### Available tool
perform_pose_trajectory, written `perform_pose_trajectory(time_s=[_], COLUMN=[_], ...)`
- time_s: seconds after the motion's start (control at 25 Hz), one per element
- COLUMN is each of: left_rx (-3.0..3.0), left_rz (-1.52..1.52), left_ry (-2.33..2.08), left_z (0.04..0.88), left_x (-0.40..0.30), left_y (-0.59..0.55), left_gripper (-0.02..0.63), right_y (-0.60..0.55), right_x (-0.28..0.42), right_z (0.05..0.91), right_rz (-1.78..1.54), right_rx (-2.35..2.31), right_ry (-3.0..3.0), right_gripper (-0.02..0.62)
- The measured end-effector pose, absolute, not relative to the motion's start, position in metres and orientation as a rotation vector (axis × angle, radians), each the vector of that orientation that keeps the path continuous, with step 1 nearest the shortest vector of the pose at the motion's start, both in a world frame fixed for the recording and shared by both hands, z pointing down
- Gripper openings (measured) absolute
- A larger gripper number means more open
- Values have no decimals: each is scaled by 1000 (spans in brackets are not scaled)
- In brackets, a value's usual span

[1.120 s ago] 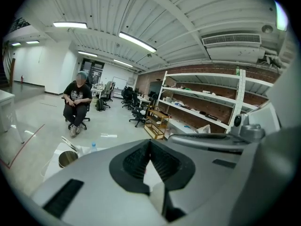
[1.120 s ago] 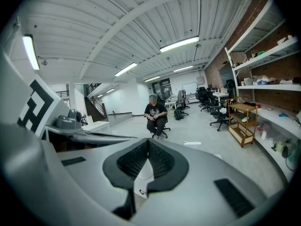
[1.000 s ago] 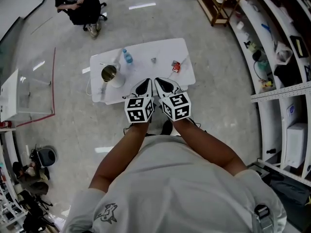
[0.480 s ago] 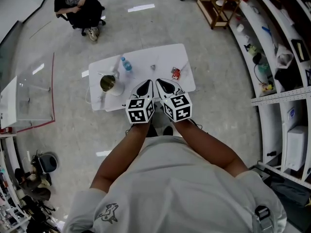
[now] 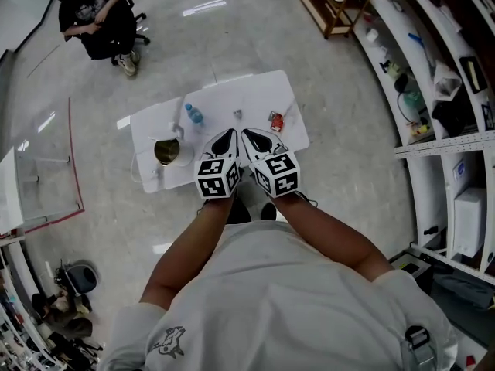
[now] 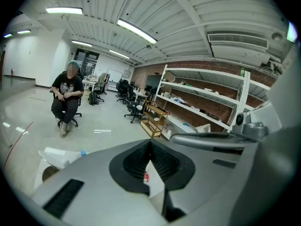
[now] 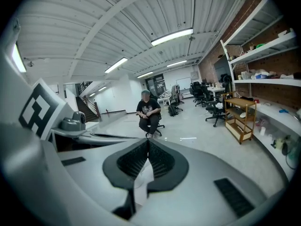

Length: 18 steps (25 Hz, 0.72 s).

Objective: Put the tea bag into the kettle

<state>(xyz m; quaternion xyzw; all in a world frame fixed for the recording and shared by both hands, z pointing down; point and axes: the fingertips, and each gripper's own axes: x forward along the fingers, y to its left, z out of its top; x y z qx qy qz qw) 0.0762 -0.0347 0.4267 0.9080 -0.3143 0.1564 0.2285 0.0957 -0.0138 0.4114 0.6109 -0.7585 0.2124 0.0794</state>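
While left gripper [image 5: 230,134] and right gripper [image 5: 247,134] show fingers shut, empty, your tea bag [image 5: 276,120] lies on the bench [image 5: 255,91] well right of the kettle [image 5: 165,151]: likely light, limp, so pinch its edge.

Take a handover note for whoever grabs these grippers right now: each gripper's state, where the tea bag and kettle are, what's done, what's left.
Left gripper: shut, empty, over the near edge of the table.
Right gripper: shut, empty, right beside it.
Tea bag: on the table's right side, beyond the right gripper, untouched.
Kettle: on the table's left side, top open.
Done: nothing yet.
Left: open a gripper, pick up the tea bag, drop it into the kettle.
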Motion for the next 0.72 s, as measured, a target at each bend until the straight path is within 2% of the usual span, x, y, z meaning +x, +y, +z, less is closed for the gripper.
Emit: perform_pose_trajectory(time_s=[0.72], left_rx=[2540], left_rz=[469], left_ry=[-691], left_z=[444], left_x=[66], left_y=[-136], left_gripper=[2], right_y=[-109], right_x=[86], right_z=[428], right_rz=[697], right_rx=[1963], right_ry=[-2097], right_gripper=[9])
